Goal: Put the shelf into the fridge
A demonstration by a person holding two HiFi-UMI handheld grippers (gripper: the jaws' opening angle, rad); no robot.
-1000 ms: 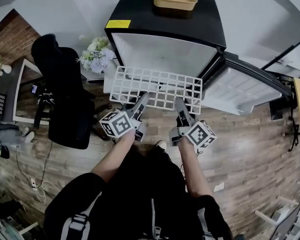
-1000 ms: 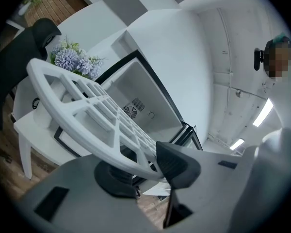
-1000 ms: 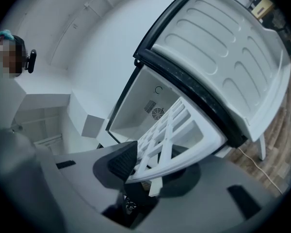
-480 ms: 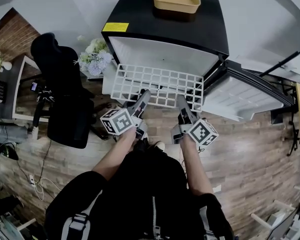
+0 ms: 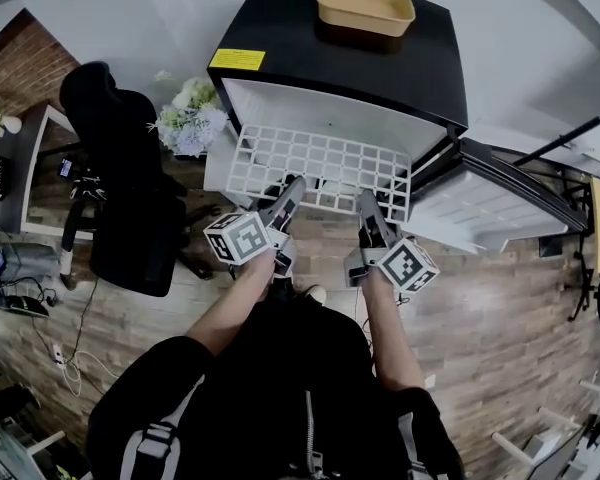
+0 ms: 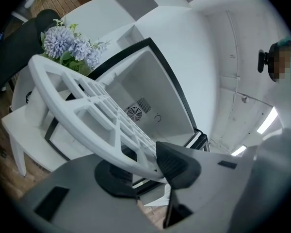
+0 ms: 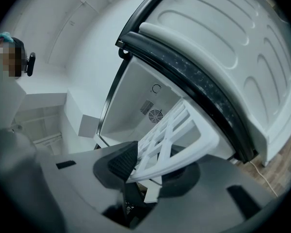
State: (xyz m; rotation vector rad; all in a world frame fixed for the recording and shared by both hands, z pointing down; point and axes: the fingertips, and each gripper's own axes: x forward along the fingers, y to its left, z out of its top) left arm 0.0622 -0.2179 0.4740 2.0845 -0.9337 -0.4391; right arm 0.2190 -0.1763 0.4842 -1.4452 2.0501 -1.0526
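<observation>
**Shelf insertion, approach stage nearly complete.** The white plastic lattice shelf (image 5: 320, 171) is carried roughly level in front of the black compact fridge (image 5: 380, 63), whose white-lined door (image 5: 490, 203) stands open to the right. The left gripper (image 6: 145, 169) is clamped on the shelf's near rim, with its ribbed pads pressing the rim from both sides. The right gripper (image 7: 153, 171) is likewise closed on the same rim further to the right, so the shelf hangs between the two, clear of the wood-plank floor (image 5: 500, 318). In the head view the shelf's far edge lies at the lower lip of the white cavity; whether it has crossed the lip cannot be told. Both gripper views look along the lattice toward the round fan grille (image 6: 134, 113) on the back wall, which suggests the shelf is lined up with the opening. Done: door open, shelf gripped and held at the mouth. Left, by judgement: slide the shelf fully inside, seat its side edges on wall supports (not discernible here), and release. A tan shallow tray (image 5: 365, 6) rests on the fridge top, uninvolved.
</observation>
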